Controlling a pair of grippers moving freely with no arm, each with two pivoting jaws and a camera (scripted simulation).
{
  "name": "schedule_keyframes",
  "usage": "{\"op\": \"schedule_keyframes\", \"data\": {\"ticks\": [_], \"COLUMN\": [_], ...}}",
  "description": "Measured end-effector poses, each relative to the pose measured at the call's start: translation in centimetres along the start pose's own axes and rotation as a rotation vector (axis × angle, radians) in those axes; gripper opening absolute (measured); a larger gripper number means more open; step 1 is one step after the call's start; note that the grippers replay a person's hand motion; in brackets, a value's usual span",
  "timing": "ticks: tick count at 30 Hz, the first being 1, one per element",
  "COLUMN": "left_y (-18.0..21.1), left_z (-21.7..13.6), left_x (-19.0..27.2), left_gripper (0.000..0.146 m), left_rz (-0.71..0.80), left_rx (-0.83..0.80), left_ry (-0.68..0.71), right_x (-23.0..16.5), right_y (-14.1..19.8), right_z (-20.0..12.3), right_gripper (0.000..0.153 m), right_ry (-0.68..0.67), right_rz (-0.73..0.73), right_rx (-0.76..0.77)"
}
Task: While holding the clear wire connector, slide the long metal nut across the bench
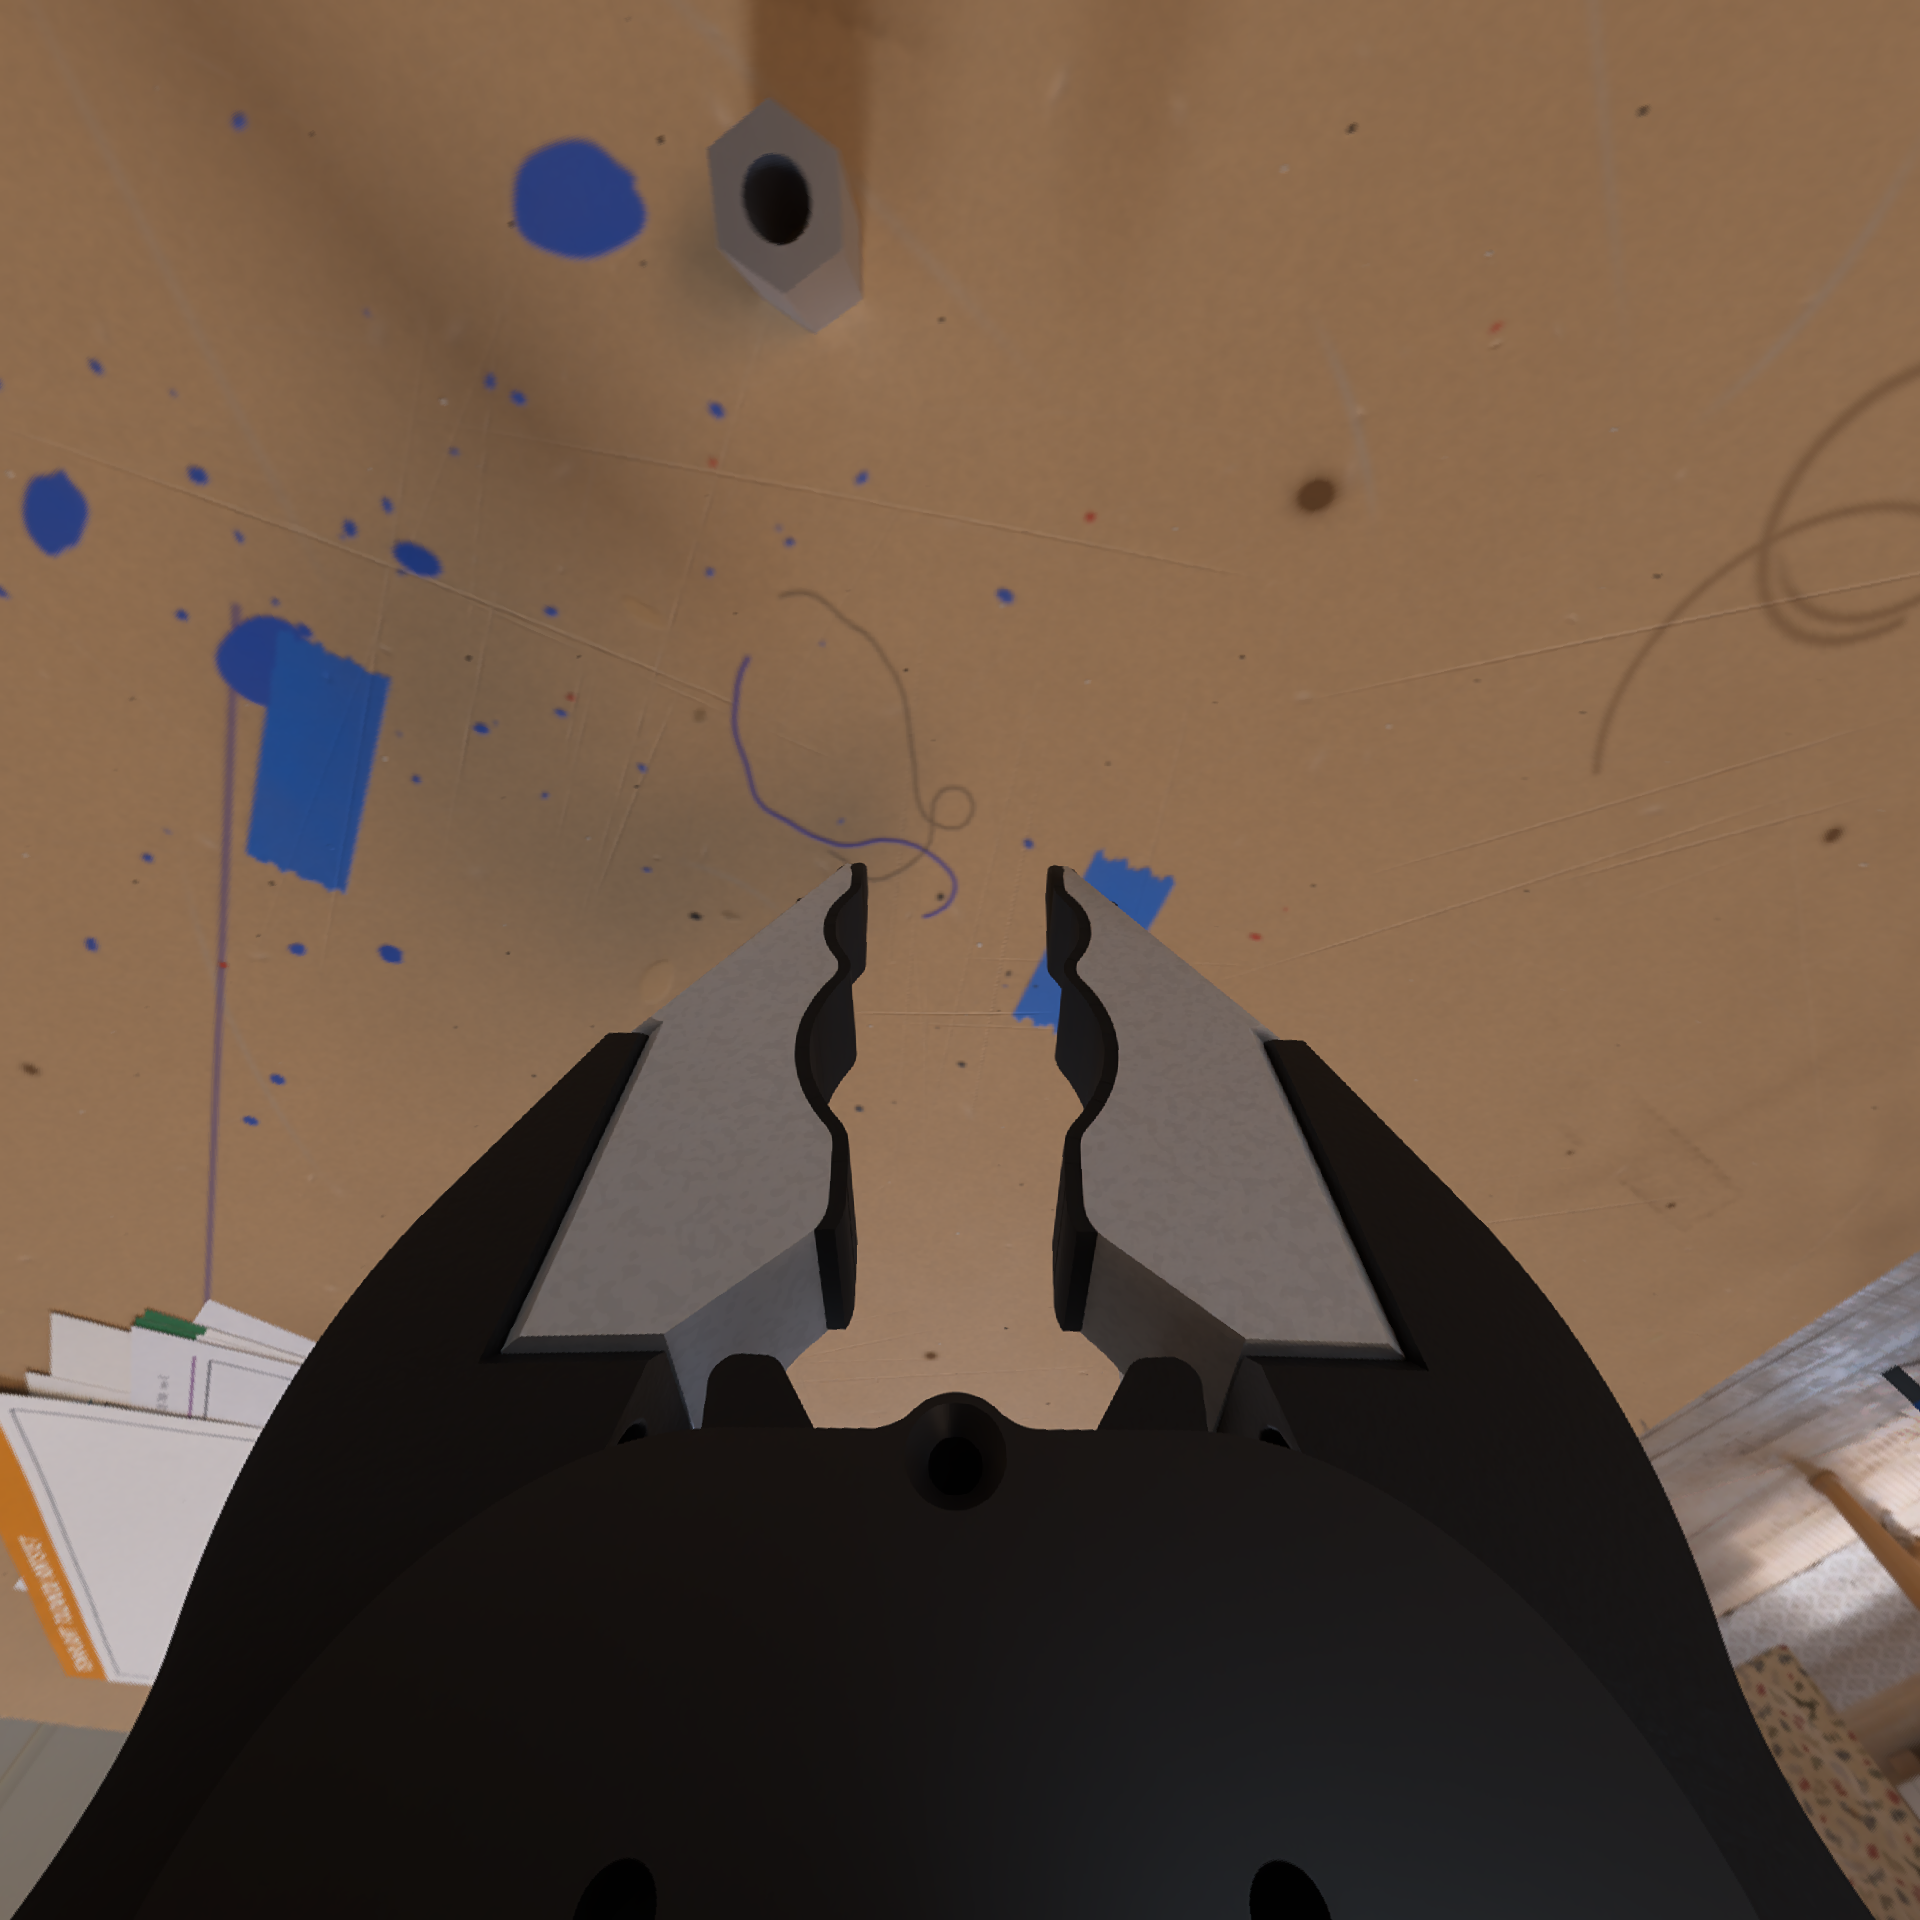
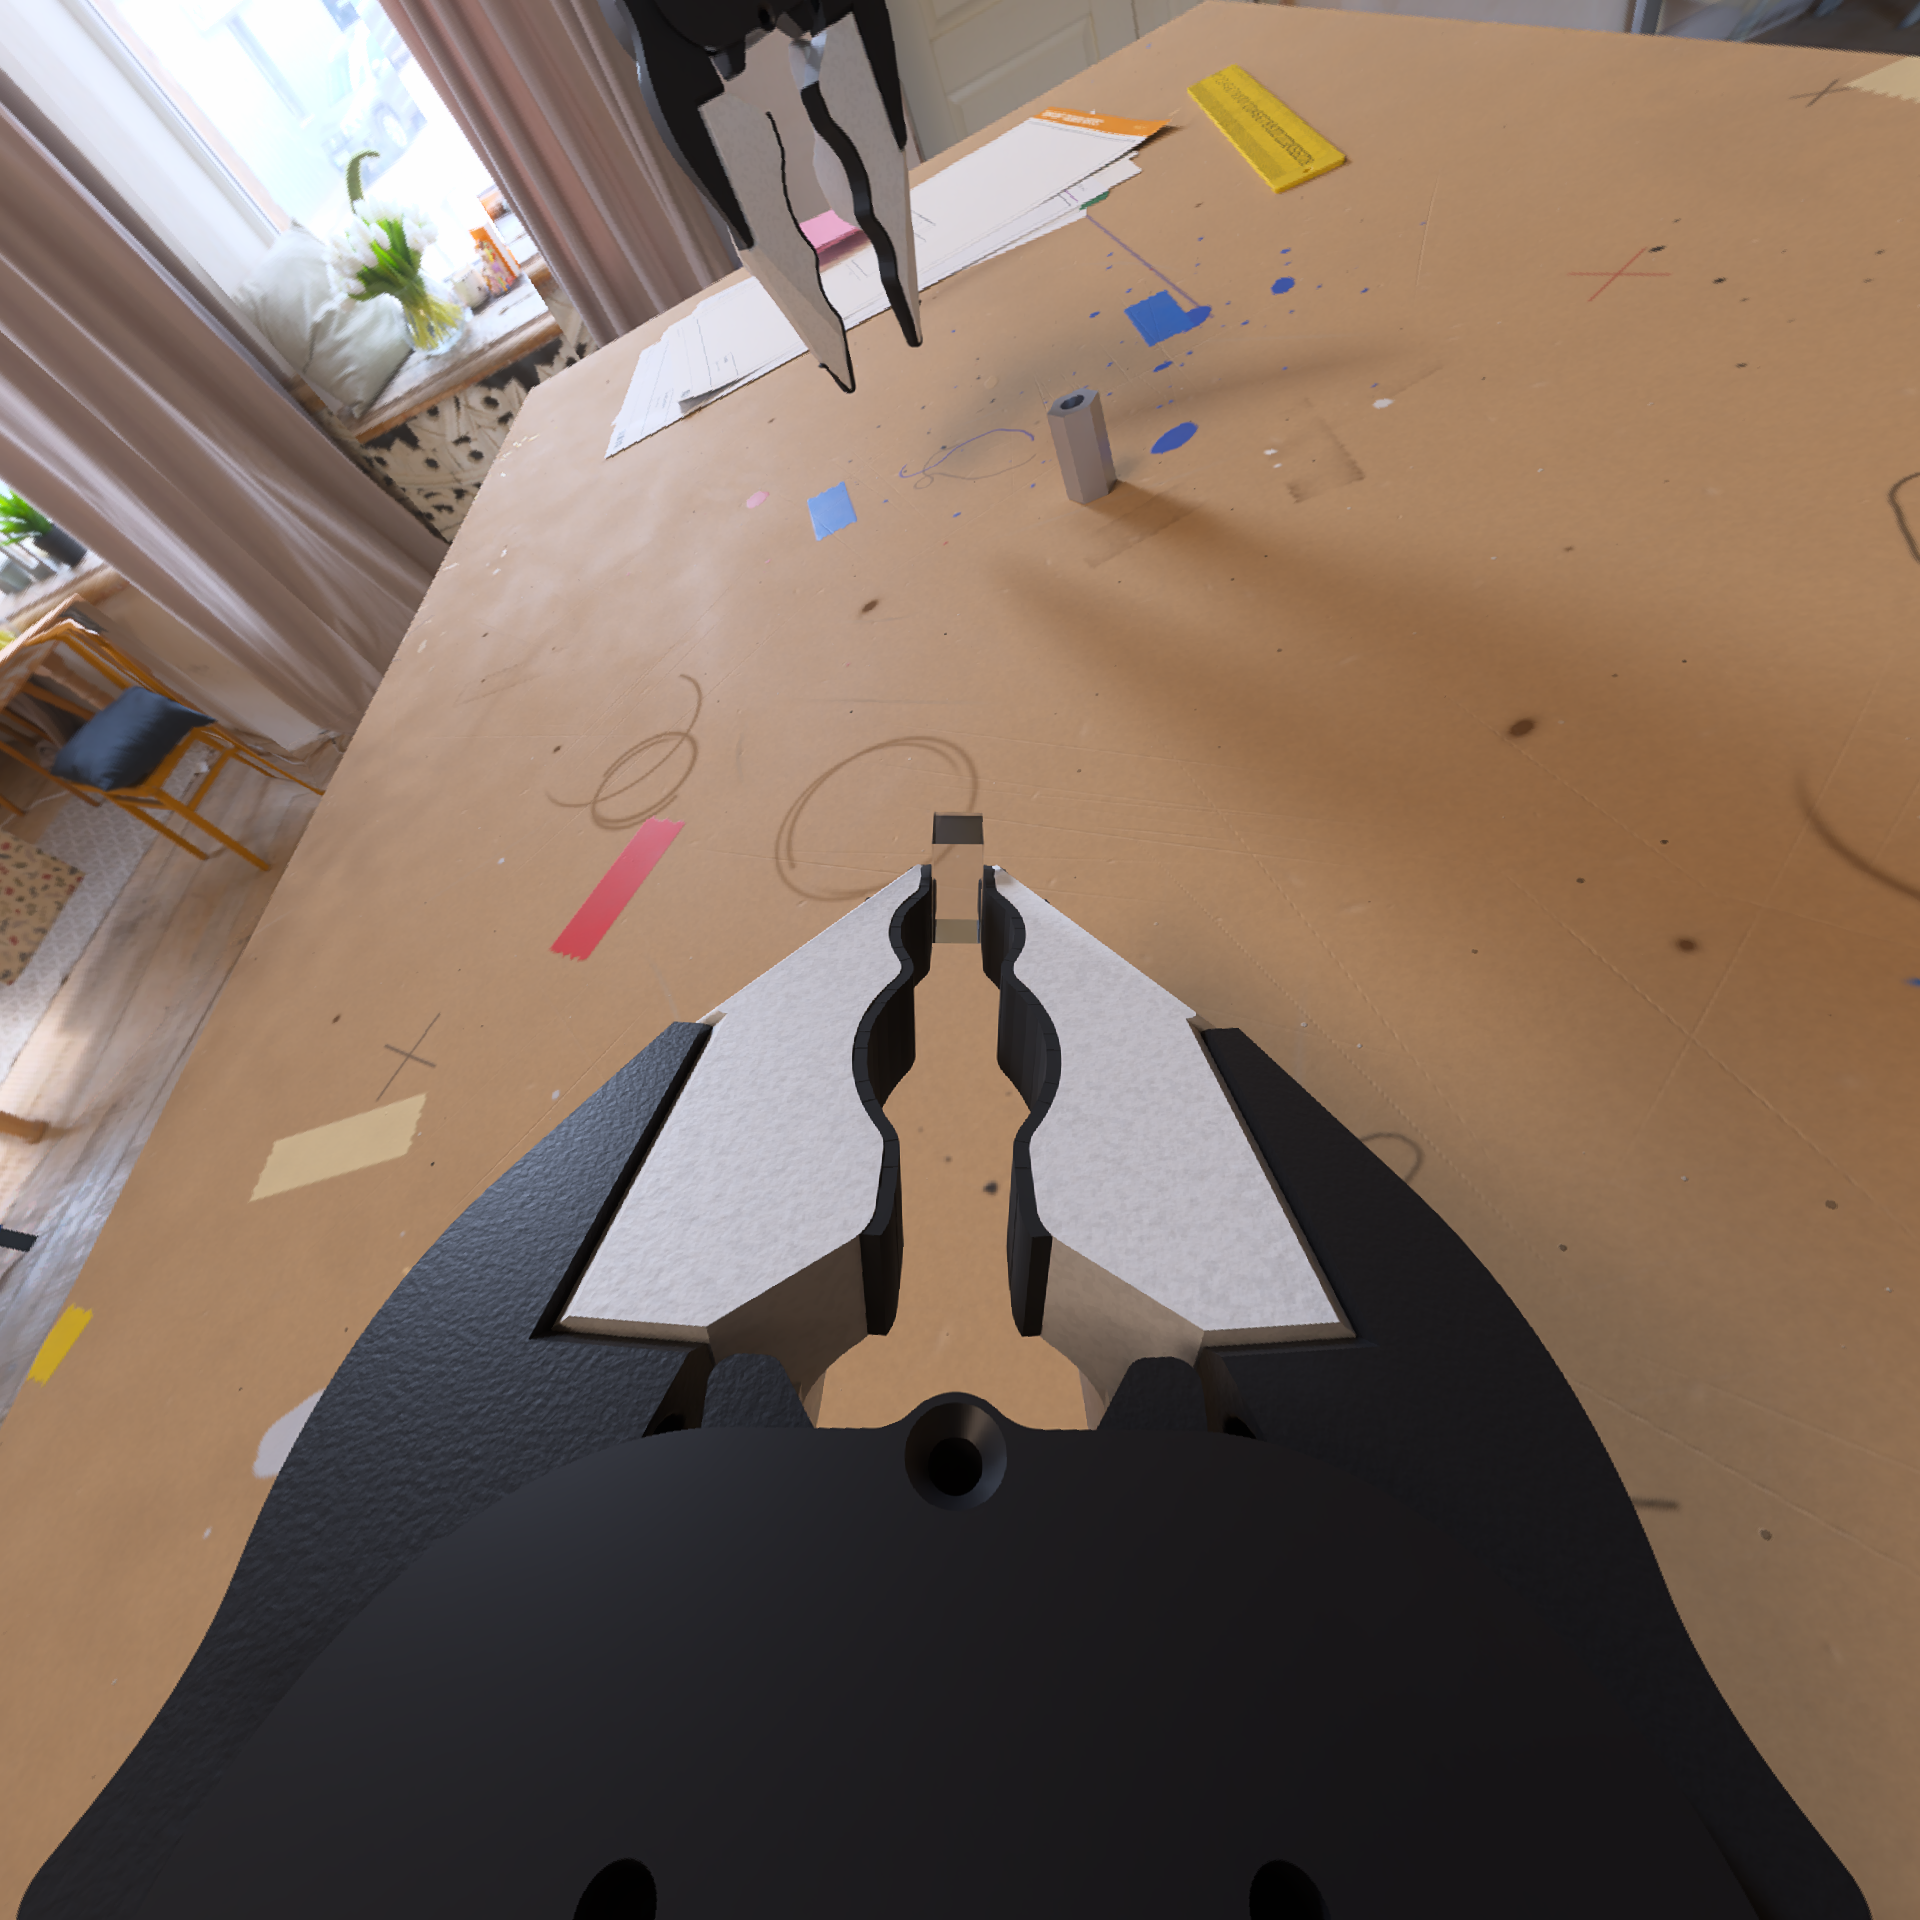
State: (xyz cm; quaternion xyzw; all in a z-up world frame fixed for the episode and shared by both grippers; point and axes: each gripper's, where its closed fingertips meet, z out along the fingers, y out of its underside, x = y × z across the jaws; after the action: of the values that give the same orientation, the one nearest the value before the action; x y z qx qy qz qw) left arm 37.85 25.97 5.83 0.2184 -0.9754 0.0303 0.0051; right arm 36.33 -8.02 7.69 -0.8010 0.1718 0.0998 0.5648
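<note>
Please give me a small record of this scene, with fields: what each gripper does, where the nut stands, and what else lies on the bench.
left gripper: open, empty, above the bench
right gripper: shut on clear wire connector
long metal nut: upright on bench, untouched, beside a blue paint spot
papers: far edge
yellow card: far edge

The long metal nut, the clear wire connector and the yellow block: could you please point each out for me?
long metal nut [image 2: 1081, 447]: right wrist view, on its upright side face.
clear wire connector [image 2: 957, 883]: right wrist view, on its clear body between the fingertips.
yellow block [image 2: 1264, 129]: right wrist view, on its top face.
</note>
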Motion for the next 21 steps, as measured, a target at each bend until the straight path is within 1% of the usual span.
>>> {"op": "schedule_keyframes", "data": {"ticks": [4,8,11,19,21], "left_y": [-0.4,-0.5,-0.5,-0.3,-0.3], "left_z": [0.2,0.0,-0.4,-2.1,-2.2], "left_x": [-1.4,-2.9,-4.4,-5.9,-5.8], "left_gripper": [0.036,0.035,0.033,0.029,0.029], "left_rz": [-0.015,-0.029,-0.052,-0.117,-0.127], "left_rx": [0.02,0.035,0.051,0.136,0.148], "left_ry": [-0.052,-0.124,-0.203,-0.284,-0.281], "right_x": [0.1,0.1,0.1,0.0,0.0], "right_y": [0.0,0.0,0.0,0.0,0.0], "right_z": [0.0,0.0,0.0,0.0,0.0], "right_gripper": [0.008,0.008,0.008,0.008,0.008], "right_ry": [0.001,0.002,0.003,0.004,0.005], "right_rz": [0.003,0.002,0.001,-0.002,-0.004], "right_rx": [0.0,0.0,0.0,0.0,0.0]}}
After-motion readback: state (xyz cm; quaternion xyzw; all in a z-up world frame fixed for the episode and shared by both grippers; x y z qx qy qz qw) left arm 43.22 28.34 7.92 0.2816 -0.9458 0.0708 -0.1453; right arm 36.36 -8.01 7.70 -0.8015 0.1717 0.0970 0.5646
